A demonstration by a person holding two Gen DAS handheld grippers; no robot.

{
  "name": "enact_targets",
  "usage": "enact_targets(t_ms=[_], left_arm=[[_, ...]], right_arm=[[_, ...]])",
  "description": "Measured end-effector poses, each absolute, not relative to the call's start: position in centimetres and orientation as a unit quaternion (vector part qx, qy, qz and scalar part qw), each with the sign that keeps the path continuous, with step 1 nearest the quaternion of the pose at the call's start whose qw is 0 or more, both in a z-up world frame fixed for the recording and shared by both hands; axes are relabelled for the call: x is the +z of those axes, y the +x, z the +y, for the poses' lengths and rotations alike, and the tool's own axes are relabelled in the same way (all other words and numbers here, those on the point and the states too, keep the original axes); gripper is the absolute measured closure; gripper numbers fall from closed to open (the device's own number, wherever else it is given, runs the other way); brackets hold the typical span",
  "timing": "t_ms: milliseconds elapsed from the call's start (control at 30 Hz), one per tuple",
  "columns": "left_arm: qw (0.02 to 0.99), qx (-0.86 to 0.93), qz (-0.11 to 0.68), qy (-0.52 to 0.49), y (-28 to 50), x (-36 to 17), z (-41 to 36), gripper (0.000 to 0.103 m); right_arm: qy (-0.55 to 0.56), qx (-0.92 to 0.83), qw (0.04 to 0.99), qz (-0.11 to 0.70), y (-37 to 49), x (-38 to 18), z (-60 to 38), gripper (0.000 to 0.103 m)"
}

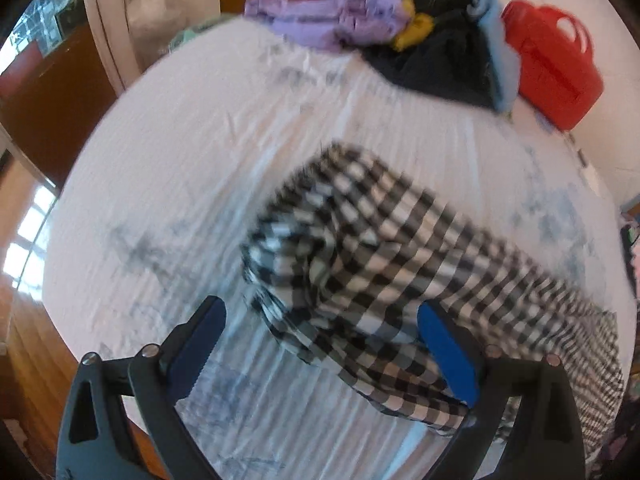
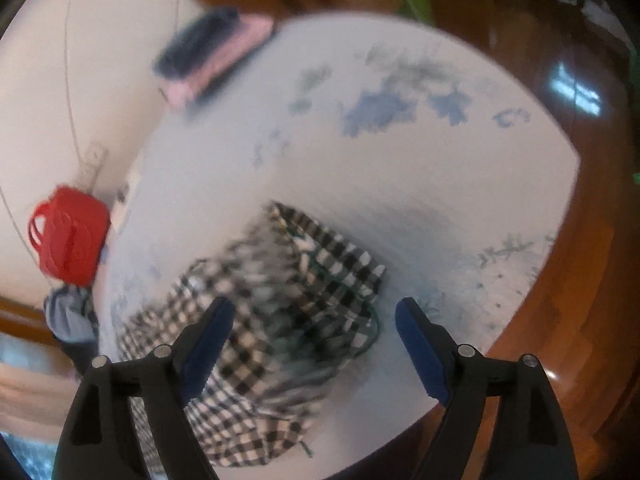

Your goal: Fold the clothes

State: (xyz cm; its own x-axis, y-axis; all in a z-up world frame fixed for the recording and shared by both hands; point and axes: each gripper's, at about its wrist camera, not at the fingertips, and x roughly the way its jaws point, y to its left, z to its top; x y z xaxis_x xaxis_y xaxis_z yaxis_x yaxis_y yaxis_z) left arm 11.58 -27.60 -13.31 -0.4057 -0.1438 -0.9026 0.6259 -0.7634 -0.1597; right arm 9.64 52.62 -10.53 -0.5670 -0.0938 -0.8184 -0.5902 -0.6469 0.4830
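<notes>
checked garment (image 1: 372, 264) between parted left tool (image 1: 320, 332) fingers, on table (image 1: 180, 168)

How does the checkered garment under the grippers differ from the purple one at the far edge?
The checkered garment is black-and-white plaid; the purple garment is one plain colour. The checkered one lies alone mid-table, stretched in a long band below both open grippers, left and right; the purple one is bunched in a heap against dark clothes. Both rest on the white tablecloth, neither neatly folded.
</notes>
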Motion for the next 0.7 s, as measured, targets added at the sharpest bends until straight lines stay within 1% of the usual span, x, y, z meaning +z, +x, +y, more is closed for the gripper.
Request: enact_targets(t_ms=[33, 67, 133, 267, 333, 433, 467, 567, 633, 700], left_arm=[[0.237, -0.806, 0.245, 0.484, 11.7, -13.0, -27.8, 0.005], [0.233, -0.807, 0.242, 0.485, 11.7, -12.9, -28.0, 0.005], [0.229, -0.798, 0.242, 0.502, 11.5, -13.9, -28.3, 0.004], [0.220, -0.783, 0.250, 0.526, 11.3, -16.5, -27.7, 0.004], [0.222, -0.781, 0.234, 0.535, 10.9, -17.5, -26.9, 0.004], [0.236, -0.786, 0.191, 0.538, 10.3, -17.9, -25.5, 0.003], [0.240, -0.787, 0.189, 0.536, 10.3, -18.0, -25.4, 0.001], [0.246, -0.789, 0.192, 0.529, 10.5, -18.1, -25.3, 0.001], [0.245, -0.788, 0.191, 0.531, 10.5, -18.1, -25.1, 0.001], [0.245, -0.784, 0.192, 0.537, 10.4, -17.9, -25.1, 0.006]], right_arm=[[-0.426, 0.799, 0.164, 0.392, 10.1, -10.1, 52.5, 0.015], [-0.422, 0.802, 0.168, 0.388, 10.2, -9.9, 52.3, 0.010], [-0.441, 0.799, 0.159, 0.377, 9.5, -10.6, 51.8, 0.004], [-0.476, 0.791, 0.146, 0.355, 7.5, -13.3, 50.6, 0.004], [-0.483, 0.792, 0.151, 0.340, 6.6, -14.6, 50.1, 0.004], [-0.486, 0.801, 0.154, 0.314, 6.2, -15.1, 49.3, 0.004], [-0.487, 0.804, 0.155, 0.305, 6.1, -15.1, 49.0, 0.003], [-0.489, 0.812, 0.156, 0.278, 5.8, -15.2, 48.1, 0.002], [-0.490, 0.818, 0.158, 0.259, 5.7, -15.3, 47.6, 0.003], [-0.490, 0.823, 0.159, 0.241, 5.5, -15.4, 47.0, 0.016]])
